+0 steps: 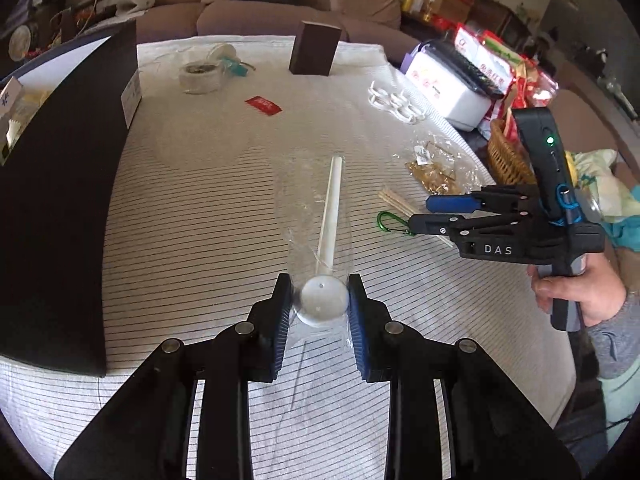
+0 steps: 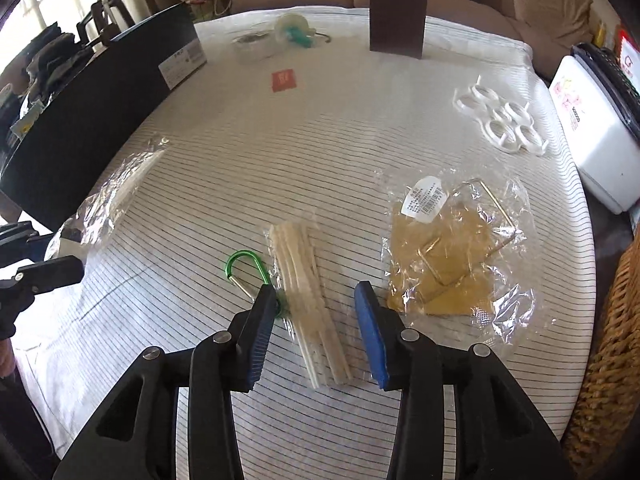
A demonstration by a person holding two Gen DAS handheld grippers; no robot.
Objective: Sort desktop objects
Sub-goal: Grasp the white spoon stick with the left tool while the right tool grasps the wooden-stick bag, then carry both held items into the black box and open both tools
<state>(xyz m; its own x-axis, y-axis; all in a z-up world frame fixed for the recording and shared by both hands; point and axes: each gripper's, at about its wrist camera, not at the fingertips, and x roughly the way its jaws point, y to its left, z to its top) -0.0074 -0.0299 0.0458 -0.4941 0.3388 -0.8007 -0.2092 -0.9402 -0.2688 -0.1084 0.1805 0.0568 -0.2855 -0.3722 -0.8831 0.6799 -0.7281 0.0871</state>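
My left gripper (image 1: 321,300) is shut on the round end of a white rod in clear wrap (image 1: 330,208), held above the striped tablecloth. The right wrist view shows that gripper (image 2: 62,253) at the left edge with the wrapped rod (image 2: 120,184). My right gripper (image 2: 316,292) is open and points down over a pack of pale sticks (image 2: 308,280); its pads do not touch the pack. A green carabiner (image 2: 245,265) lies by its left finger. In the left wrist view the right gripper (image 1: 420,214) hovers over the carabiner (image 1: 390,222).
A bag of gold hooks (image 2: 448,248), white rings (image 2: 500,120), a red card (image 2: 285,80), a tape roll (image 2: 252,46) and a brown box (image 2: 396,20) lie on the table. A black box (image 2: 100,100) stands left; a white container (image 2: 592,132) and wicker basket (image 2: 608,340) right.
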